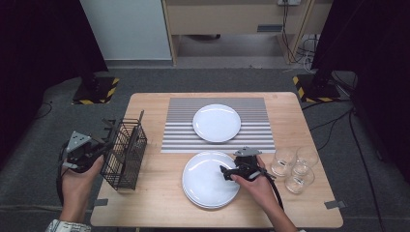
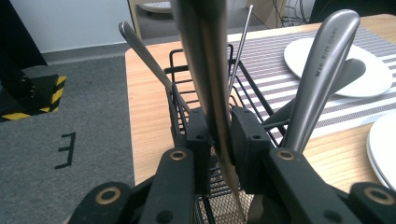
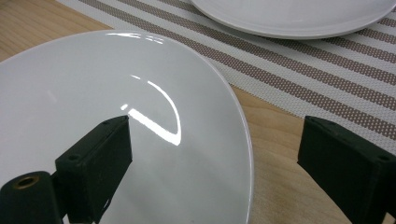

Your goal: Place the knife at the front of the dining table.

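Clamping a steel cutlery handle [image 2: 205, 70] between the closed pads of the left gripper [image 2: 223, 135], low on the shaft, with the piece standing upright in the black wire basket [image 1: 124, 154] at the left edge of the table [image 1: 154, 203]. Likely handling as stiff, light, slick polished metal. Squeezing the flat faces squarely and drawing straight up looks safest, to avoid snagging the wires or the neighbouring pieces. Counting at least four handles in the basket, plus one thin rod. Holding the right gripper [image 3: 212, 158] wide apart, gripping nothing, straddling the rim of the near plate [image 3: 70, 93], one pad over the china and the other over bare wood. Apparently stacking that plate on a second one beneath. Showing a single far plate [image 1: 216, 123] on the striped mat [image 1: 179, 135]. Clustering three clear glasses [image 1: 295, 169] near the right edge.
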`<state>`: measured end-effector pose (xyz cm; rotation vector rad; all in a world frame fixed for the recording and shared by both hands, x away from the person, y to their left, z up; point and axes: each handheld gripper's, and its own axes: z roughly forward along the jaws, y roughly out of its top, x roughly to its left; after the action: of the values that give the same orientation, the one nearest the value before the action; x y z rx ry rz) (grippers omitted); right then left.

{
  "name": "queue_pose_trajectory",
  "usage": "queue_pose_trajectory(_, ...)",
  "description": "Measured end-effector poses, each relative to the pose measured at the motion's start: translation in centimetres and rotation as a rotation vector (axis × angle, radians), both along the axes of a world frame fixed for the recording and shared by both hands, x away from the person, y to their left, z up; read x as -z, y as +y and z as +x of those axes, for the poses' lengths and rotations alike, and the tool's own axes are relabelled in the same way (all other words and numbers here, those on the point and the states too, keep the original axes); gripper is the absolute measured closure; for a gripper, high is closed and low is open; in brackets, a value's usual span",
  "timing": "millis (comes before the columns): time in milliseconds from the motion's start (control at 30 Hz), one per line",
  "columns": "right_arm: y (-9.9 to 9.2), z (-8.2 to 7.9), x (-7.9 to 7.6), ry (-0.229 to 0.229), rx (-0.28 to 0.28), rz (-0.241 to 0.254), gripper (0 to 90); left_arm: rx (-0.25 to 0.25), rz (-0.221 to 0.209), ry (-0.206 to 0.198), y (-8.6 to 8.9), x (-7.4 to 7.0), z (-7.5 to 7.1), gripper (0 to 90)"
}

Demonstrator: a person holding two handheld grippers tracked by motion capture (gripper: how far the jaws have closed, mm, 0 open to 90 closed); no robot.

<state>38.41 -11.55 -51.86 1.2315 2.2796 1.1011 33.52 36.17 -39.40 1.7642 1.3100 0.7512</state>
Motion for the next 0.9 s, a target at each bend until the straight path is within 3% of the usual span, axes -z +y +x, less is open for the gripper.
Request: queue_pose_trajectory(900,0.01,0.05,0.06,0.003,-0.001,0.002,10.0,0.017,-0.012,0.003,-0.38,-0.07,0.10,78.2)
